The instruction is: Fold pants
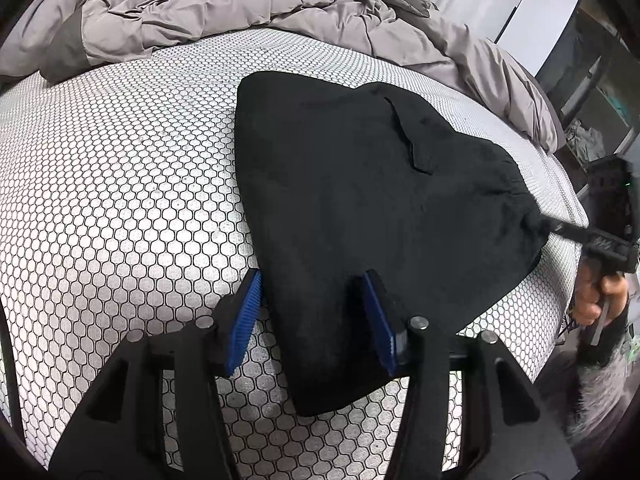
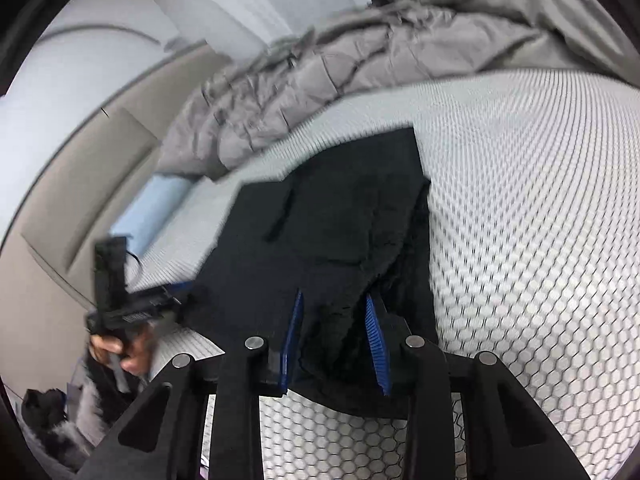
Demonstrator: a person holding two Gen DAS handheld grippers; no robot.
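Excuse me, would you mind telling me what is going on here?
A person with a gripper in each hand is folding black pants on a bed's honeycomb-patterned mattress. The left gripper straddles one edge of the cloth, and the right gripper has bunched cloth between its fingers. A grey duvet lies crumpled behind.

Honeycomb-patterned mattress [image 1: 120,200] with crumpled grey duvet [image 1: 200,4] bunched along its far edge, white wardrobe [image 1: 532,4] beyond the duvet.
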